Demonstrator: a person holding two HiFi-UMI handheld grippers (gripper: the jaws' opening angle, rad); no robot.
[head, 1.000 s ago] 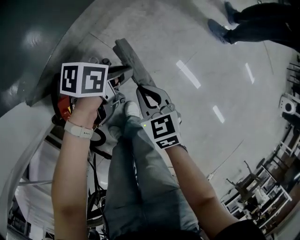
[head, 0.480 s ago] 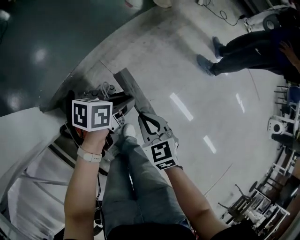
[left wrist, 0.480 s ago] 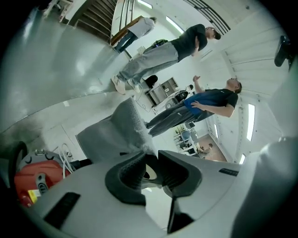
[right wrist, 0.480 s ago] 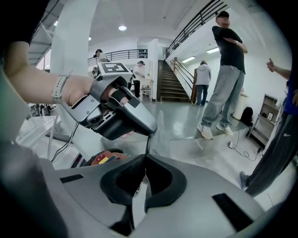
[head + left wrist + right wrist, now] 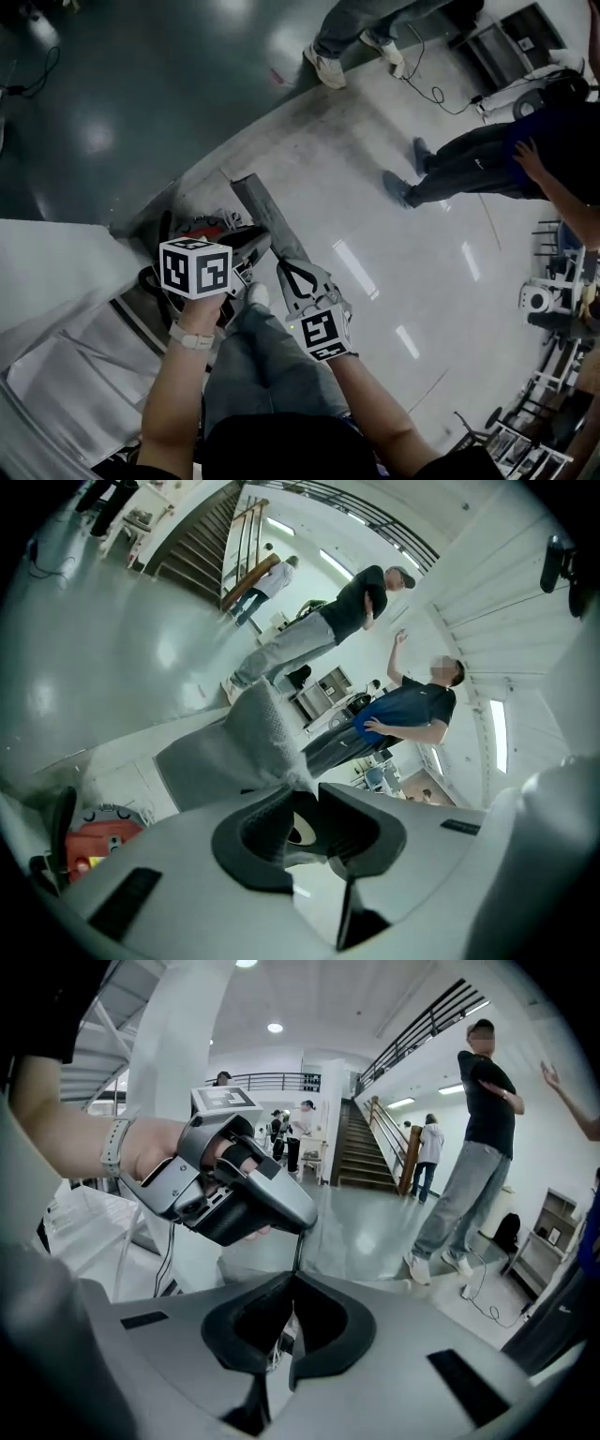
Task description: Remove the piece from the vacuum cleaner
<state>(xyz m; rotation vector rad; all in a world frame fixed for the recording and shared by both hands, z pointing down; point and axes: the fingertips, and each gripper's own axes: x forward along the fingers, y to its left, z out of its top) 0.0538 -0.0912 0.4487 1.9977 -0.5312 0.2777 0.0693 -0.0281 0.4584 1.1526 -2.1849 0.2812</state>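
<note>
Head view: left gripper (image 5: 262,242) and right gripper (image 5: 284,265), centre frame, both clamped on the long grey piece (image 5: 261,208), which slants toward upper left. Against a second ago, both grippers and the piece sit higher off the floor; grips unchanged. The red-and-black vacuum cleaner (image 5: 187,230) lies under the left gripper. Left gripper view: jaws half apart, pinching the felt-like piece (image 5: 248,747); the cleaner's red body shows at lower left, apart from it. Right gripper view: jaws nearly together on the piece's thin edge. Judgement: piece looks free; removal nearly done.
</note>
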